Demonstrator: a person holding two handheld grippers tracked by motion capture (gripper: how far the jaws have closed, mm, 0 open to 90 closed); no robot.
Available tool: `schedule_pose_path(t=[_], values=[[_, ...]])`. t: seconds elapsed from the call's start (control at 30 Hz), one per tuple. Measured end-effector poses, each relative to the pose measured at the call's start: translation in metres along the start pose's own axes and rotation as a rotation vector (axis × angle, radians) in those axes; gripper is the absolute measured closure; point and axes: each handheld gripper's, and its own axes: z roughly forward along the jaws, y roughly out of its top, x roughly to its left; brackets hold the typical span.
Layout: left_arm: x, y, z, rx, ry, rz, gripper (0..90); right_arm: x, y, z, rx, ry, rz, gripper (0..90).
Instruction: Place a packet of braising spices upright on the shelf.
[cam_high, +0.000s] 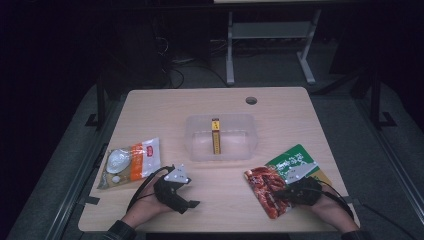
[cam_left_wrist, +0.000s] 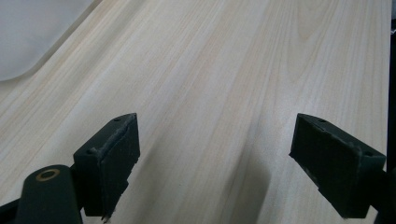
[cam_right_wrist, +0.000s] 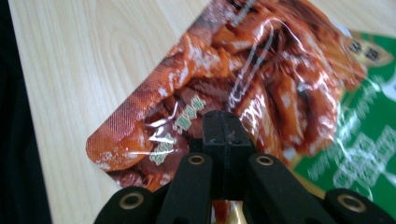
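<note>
On the pale wood-grain counter (cam_high: 210, 200), our right tool (cam_right_wrist: 223, 126) pinches a glossy red-and-green snack pouch (cam_right_wrist: 261, 79); our left tool (cam_left_wrist: 215, 158) gapes wide, empty.

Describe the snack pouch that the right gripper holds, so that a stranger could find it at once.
On the wooden table, look right of the clear tub, near the front edge. The pouch lies there in the shut right gripper. It alone is red and green; the other bag is orange.
</note>
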Motion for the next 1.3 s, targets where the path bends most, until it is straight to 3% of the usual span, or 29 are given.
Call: schedule_pose_path(t=[0.3,0.33,0.4,0.53,0.67,0.83,0.93,1.3], values=[[0.0,0.0,0.001,0.013,-0.005,0.005,15.1,-0.003,0.024,0.018,-0.019,0.013,-0.042,90.0],[-0.001,0.0,0.0,0.01,-0.005,0.006,15.1,-0.004,0.025,0.016,-0.023,-0.009,-0.052,90.0],[-0.001,-0.001,-0.001,0.01,-0.001,0.006,15.1,-0.008,0.022,0.007,-0.062,-0.017,-0.011,90.0],[0.001,-0.003,-0.003,0.008,0.006,0.008,15.1,-0.029,0.004,-0.019,-0.103,-0.162,0.084,90.0],[0.0,-0.002,-0.003,0.0,0.007,0.004,15.1,-0.05,-0.02,-0.04,-0.096,-0.281,0.198,90.0],[0.0,-0.001,-0.002,0.0,0.006,0.006,15.0,-0.065,-0.038,-0.051,-0.086,-0.339,0.263,90.0],[0.0,-0.001,-0.002,-0.009,0.008,-0.008,14.9,-0.07,-0.044,-0.052,-0.076,-0.35,0.3,90.0],[0.0,-0.001,-0.004,-0.019,0.013,-0.01,14.1,-0.08,-0.051,-0.045,-0.043,-0.368,0.321,90.0]])
